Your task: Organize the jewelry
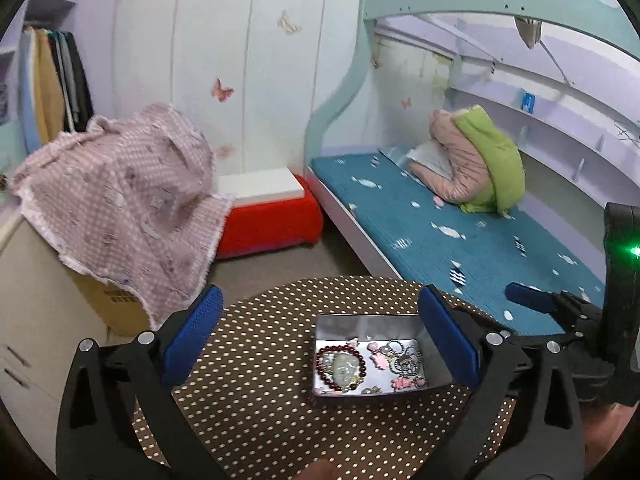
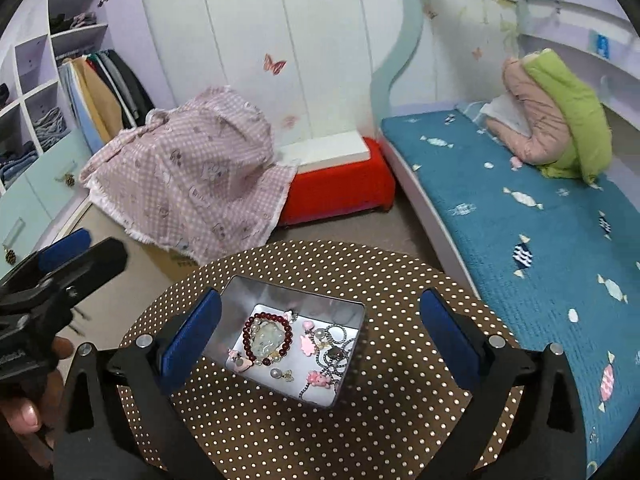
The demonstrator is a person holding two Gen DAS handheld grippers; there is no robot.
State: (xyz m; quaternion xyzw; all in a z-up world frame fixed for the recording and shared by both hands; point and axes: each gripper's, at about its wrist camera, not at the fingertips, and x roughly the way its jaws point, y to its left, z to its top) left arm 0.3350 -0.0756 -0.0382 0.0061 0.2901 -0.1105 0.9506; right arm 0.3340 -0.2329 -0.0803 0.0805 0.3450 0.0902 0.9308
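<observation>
My grippers: black frames w/ blue pads [image 2: 192, 332]. Table [image 2: 360, 420], lower centre: brown w/ white polka dots. Tin [image 2: 240, 292] silver; inside, dark red bead bracelet [image 2: 288, 334], pale green pendant [image 2: 265, 338], pink charms [image 2: 307, 342]. Bed cover [image 2: 520, 220] at right: teal w/ candy print. Cloth [image 2: 192, 176] at left: pink check. Box [image 2: 340, 192] centre: red.

Both wrist views look down, close, at one tin [image 1: 332, 320] — left and right sides.
</observation>
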